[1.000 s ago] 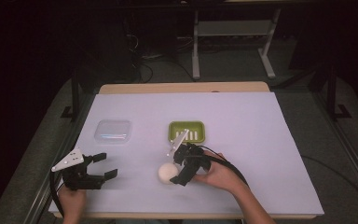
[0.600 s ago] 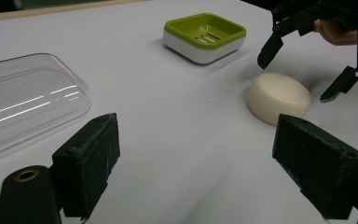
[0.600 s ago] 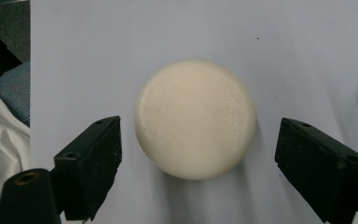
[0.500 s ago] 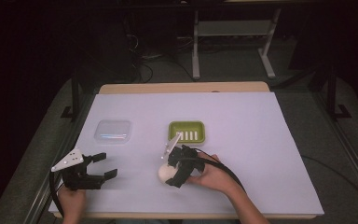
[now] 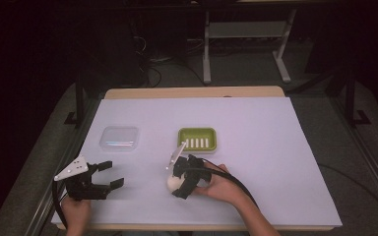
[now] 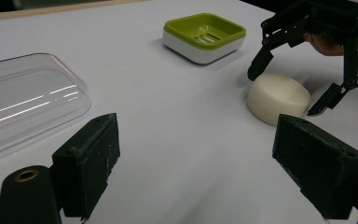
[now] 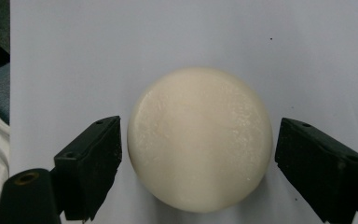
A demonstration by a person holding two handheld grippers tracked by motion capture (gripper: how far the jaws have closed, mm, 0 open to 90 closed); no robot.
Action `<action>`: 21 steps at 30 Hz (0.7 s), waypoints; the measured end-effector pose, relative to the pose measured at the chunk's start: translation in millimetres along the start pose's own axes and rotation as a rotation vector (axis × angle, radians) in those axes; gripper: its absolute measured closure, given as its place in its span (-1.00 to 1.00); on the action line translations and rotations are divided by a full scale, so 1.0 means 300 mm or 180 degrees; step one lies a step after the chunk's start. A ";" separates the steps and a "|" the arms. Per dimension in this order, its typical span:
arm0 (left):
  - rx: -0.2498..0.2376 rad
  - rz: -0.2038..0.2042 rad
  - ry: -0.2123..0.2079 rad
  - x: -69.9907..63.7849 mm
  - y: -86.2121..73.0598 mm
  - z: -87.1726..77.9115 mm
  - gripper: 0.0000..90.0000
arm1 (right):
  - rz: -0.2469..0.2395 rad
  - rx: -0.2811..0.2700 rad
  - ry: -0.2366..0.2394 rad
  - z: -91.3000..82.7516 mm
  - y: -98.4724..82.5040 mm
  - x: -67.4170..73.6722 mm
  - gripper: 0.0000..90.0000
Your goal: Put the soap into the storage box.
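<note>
A round cream soap bar (image 5: 173,183) (image 6: 278,97) (image 7: 199,138) lies flat on the white table cover. My right gripper (image 5: 178,183) (image 6: 289,90) (image 7: 198,163) is lowered over it, open, one jaw on each side of the bar, small gaps left. A green soap dish (image 5: 197,139) (image 6: 204,36) with a slotted floor stands just beyond it. My left gripper (image 5: 109,183) (image 6: 212,172) hovers open near the front left corner, nothing between its jaws.
A clear plastic lid (image 5: 120,138) (image 6: 23,105) lies left of the dish. The table's front edge (image 5: 197,227) runs close under both hands. Dark floor, cables and a white stand (image 5: 248,34) lie beyond the far edge.
My right gripper has come down and slightly nearer, so its jaws now straddle the soap bar. The left gripper has stayed where it was.
</note>
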State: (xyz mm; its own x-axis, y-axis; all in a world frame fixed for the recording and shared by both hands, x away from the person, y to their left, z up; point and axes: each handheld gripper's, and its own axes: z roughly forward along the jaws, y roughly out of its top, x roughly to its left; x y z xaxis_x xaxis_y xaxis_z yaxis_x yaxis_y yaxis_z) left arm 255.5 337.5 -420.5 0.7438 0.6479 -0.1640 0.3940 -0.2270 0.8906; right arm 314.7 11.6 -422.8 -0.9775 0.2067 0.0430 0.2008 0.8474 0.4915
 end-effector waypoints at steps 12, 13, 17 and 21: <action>-0.0002 -0.0001 -0.0001 0.001 0.000 -0.001 -0.68 | 0.0023 0.0055 -0.0020 0.025 0.005 0.000 -0.67; -0.0002 -0.0001 -0.0001 0.001 0.000 -0.001 -0.68 | 0.0023 0.0055 -0.0020 0.025 0.005 0.000 -0.67; -0.0011 -0.0004 0.0004 0.001 0.000 -0.002 -0.68 | 0.0016 0.0077 -0.0049 0.027 0.007 0.003 -0.66; -0.0010 -0.0002 0.0004 0.001 0.000 -0.002 -0.68 | 0.0002 0.0102 -0.0063 0.034 0.008 0.005 -0.66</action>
State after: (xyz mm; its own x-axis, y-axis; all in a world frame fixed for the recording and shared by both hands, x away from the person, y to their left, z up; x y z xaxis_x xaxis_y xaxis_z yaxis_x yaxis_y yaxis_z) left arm 255.4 338.2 -420.1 0.7429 0.6490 -0.1641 0.3929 -0.2242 0.8918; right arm 314.5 18.8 -430.4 -0.9759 0.2166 0.0259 0.2037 0.8625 0.4633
